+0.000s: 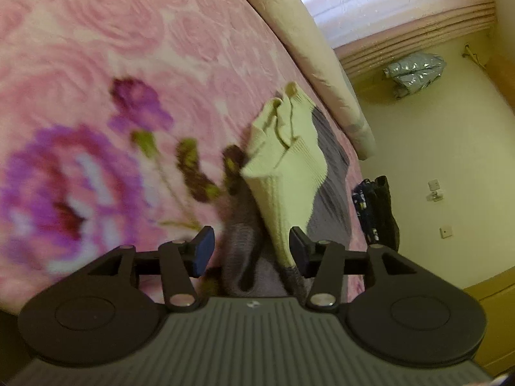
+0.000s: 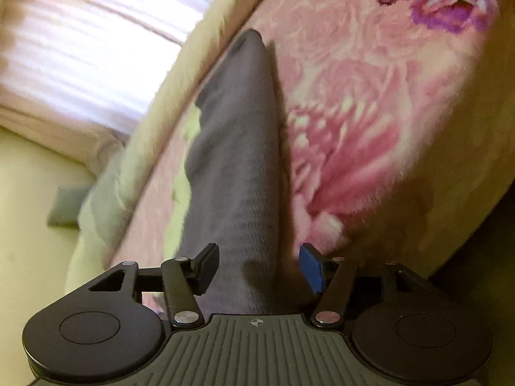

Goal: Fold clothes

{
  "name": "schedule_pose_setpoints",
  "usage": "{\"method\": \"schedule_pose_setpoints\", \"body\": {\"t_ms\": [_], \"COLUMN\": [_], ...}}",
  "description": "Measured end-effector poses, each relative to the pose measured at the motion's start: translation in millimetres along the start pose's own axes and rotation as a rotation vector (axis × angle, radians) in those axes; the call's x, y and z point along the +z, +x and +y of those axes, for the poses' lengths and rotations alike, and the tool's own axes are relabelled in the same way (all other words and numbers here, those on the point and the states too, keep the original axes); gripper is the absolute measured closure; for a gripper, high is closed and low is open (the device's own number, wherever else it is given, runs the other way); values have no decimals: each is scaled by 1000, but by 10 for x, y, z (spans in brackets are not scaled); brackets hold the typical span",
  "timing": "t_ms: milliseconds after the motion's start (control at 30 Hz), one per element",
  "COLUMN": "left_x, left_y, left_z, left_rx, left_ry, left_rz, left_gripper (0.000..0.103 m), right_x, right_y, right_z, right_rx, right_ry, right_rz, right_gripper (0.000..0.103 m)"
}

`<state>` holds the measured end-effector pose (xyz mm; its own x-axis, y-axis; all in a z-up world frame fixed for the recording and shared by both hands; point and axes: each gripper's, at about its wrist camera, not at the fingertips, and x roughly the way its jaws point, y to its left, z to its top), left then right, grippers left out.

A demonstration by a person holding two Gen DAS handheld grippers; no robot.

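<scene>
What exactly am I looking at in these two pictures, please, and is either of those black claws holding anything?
There is no robot here: a person carries one two-fingered tool in each hand, and a wide-angle camera on each tool looks forward along its fingers. One picture comes from the left hand-held gripper, the other from the right hand-held gripper; the ribbed grey plate at the bottom of each is the tool's own body.

Both look down at a bed with a pink rose-patterned blanket. On it lies a knitted garment in grey and pale yellow, which the right view shows mostly as grey knit.

In both pictures the jaws stand apart with the knit lying between them, and the blue pads do not seem to press on it. Neither appears to be holding anything.
</scene>
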<state>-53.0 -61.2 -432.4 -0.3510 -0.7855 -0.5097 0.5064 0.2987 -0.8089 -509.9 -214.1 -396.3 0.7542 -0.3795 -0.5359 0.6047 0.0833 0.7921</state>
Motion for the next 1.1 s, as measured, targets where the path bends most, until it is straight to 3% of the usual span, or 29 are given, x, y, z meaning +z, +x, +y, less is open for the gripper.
{"method": "schedule_pose_setpoints", "body": {"t_ms": [133, 200, 233, 267, 367, 433, 500, 633, 700, 800, 900, 1000, 1100], "left_x": [-9, -39, -55, -76, -171, -276, -417, -392, -267, -19, 265, 501, 672], "left_y": [214, 324, 364, 350, 201, 116, 184, 67, -126, -213, 163, 716, 1145], "left_z": [-17, -11, -18, -34, -88, -101, -60, -111, -290, -656, -979, -1060, -996], "left_rx": [-21, -9, 9, 12, -41, -83, -31, 36, 98, 160, 106, 33, 12], "left_ry": [-14, -20, -7, 8, 42, 49, 75, 117, 211, 369, 447, 388, 328], "left_rz": [3, 11, 15, 9, -8, -1, 32, 12, -64, -138, -57, 47, 101], "left_gripper": [51, 58, 76, 81, 84, 84, 83, 80, 80, 80, 78, 71, 67], "right_x": [-18, -13, -20, -24, 40, 94, 127, 74, 92, 176, 288, 392, 548], "right_y": [85, 159, 233, 303, 304, 171, 108, 86, -46, -141, -26, 259, 440], "right_z": [-136, -184, -160, -135, -73, -15, -57, -165, -34, 228, 412, 536, 461], "right_rx": [47, 53, 51, 46, 42, 46, 17, -47, -113, -214, -233, -211, -207], "right_ry": [37, 32, 27, 20, -15, -58, -69, -131, -220, -410, -509, -526, -480], "right_rz": [11, 21, 30, 40, 55, 46, 55, 102, 41, -86, -126, -121, -107], "right_gripper": [44, 45, 62, 78, 89, 89, 89, 73, 59, 59, 59, 59, 59]}}
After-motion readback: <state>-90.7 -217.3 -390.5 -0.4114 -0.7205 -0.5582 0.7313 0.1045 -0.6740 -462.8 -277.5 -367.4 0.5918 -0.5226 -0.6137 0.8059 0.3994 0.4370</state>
